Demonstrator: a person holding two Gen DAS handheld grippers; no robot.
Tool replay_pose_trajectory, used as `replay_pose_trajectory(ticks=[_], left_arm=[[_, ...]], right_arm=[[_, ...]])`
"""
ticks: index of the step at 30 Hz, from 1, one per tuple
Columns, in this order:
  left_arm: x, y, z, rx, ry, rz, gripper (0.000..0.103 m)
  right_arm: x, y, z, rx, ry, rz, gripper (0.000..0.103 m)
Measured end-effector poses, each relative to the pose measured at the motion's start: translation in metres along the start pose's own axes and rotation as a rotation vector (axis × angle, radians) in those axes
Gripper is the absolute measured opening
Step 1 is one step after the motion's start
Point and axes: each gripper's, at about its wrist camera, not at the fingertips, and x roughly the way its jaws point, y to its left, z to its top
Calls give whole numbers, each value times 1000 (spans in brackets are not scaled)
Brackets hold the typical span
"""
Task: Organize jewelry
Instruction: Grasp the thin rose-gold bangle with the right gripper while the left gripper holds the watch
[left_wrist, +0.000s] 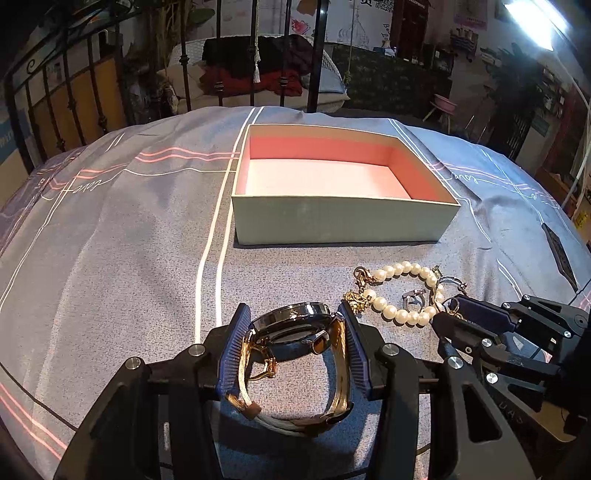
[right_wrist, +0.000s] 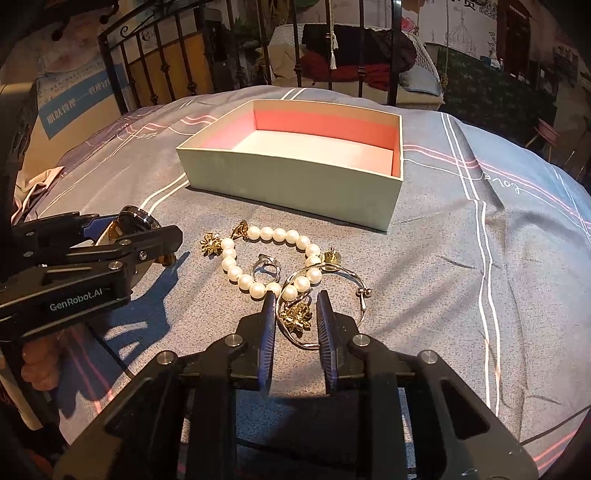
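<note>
The left gripper (left_wrist: 293, 325) holds the watch (left_wrist: 295, 332) between its fingers. The right gripper (right_wrist: 297, 306) stands narrow around a gold charm (right_wrist: 295, 315), pearl bracelet (right_wrist: 266, 258) just ahead.

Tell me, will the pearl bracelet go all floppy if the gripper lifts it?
Probably floppy: the pearl bracelet is separate beads lying in a loose curve on the bedspread. It may drag the silver bangle lying across it. Round beads likely slip.

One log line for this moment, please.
left claw: shut on watch | right claw: open around silver bangle | box: empty
</note>
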Motion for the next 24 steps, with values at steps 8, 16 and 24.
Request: replay_pose_trajectory(ticks=[8, 16, 24], left_arm=[[-1, 2, 0, -3, 0, 3, 48], [-2, 2, -1, 0, -2, -3, 48], [-3, 0, -2, 2, -2, -6, 48]], right_arm=[[-7, 9, 3, -31, -30, 22, 24], [-6, 3, -9, -11, 18, 36, 24], [-1, 14, -10, -107, 57, 3, 24]])
